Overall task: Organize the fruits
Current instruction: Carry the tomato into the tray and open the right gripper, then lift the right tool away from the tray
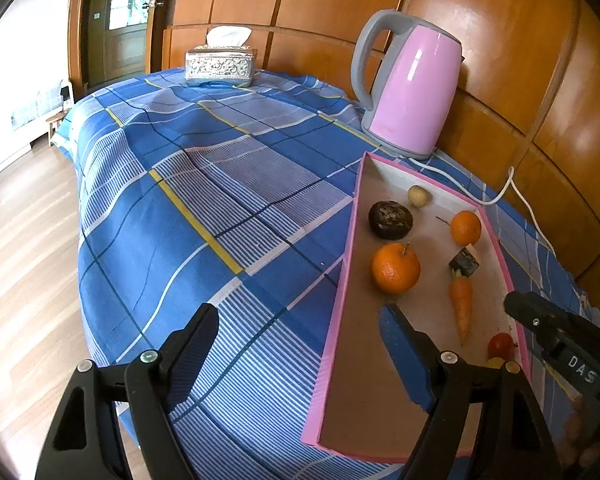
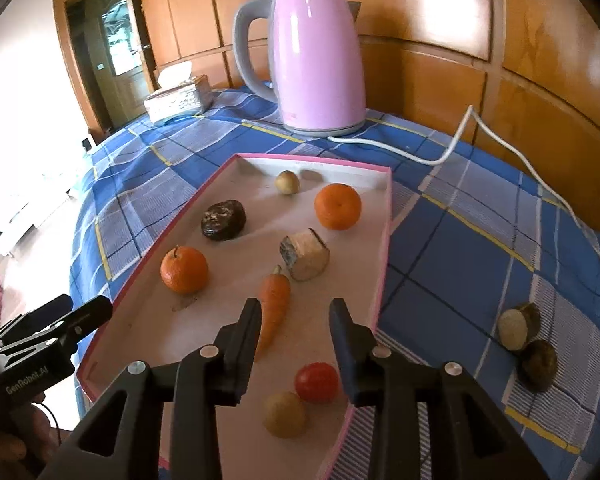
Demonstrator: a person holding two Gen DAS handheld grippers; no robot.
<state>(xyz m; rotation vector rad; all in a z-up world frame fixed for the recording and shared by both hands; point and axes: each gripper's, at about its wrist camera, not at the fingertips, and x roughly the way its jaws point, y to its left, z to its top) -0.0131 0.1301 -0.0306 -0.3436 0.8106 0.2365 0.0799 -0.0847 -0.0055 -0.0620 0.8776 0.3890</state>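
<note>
A shallow pink-rimmed tray [image 2: 384, 240] lies on the blue checked cloth. In it are two oranges [image 2: 184, 270] [image 2: 337, 206], a carrot [image 2: 274, 304], a dark wrinkled fruit [image 2: 223, 220], a small tan ball [image 2: 287, 182], a cut pale chunk [image 2: 304, 254], a red tomato [image 2: 316, 382] and a yellowish round fruit [image 2: 284, 414]. My right gripper [image 2: 296, 308] hangs open over the tray's near end; the tomato lies below the gap, untouched. My left gripper [image 1: 298, 312] is open, straddling the tray's left wall [image 1: 340, 300], holding nothing. Two brown pieces [image 2: 518, 326] [image 2: 538, 364] lie on the cloth right of the tray.
A pink kettle [image 2: 316, 64] stands behind the tray, its white cord [image 2: 452, 148] trailing right across the cloth. A silver tissue box [image 1: 220, 65] sits at the far edge. Wooden panelling backs the table; the table's left edge drops to wood floor [image 1: 28, 260].
</note>
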